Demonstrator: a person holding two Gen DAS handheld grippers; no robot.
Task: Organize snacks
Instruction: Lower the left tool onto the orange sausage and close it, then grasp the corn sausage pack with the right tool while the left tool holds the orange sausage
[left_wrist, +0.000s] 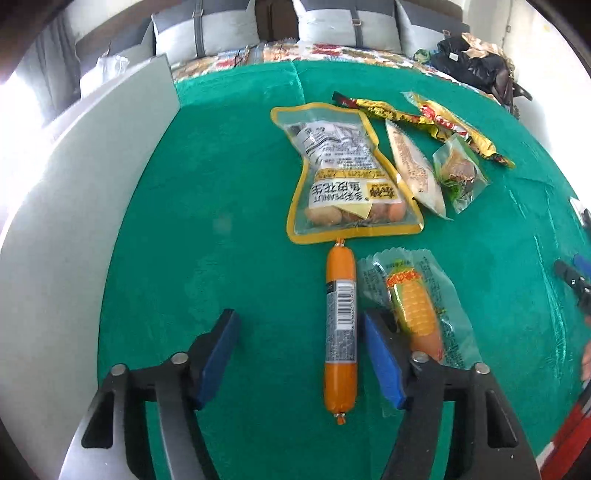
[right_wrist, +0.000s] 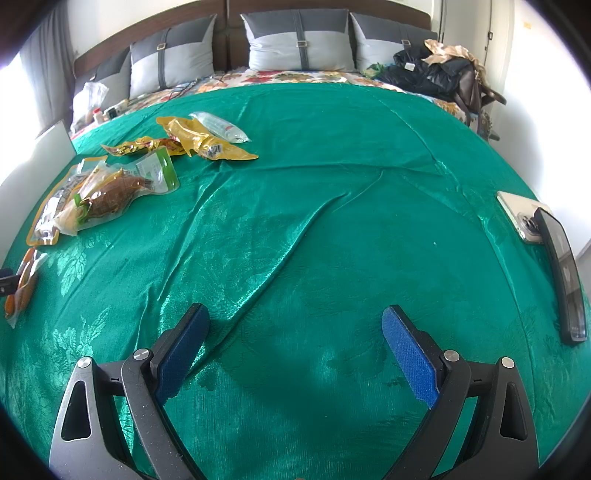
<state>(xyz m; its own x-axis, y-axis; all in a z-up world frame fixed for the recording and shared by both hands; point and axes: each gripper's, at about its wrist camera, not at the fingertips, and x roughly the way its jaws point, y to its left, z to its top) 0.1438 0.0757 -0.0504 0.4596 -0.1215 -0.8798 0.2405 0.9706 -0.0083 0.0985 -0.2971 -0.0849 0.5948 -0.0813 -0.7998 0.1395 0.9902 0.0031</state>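
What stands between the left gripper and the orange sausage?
Nothing visible. The sausage lies bare on the green cloth between the open fingers of the left gripper; the corn snack lies beside it, partly under one finger.

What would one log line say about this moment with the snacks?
left hand-held gripper: open, astride orange sausage stick, pads clear | right hand-held gripper: open, empty, over green cloth | peanut bag: beyond sausage
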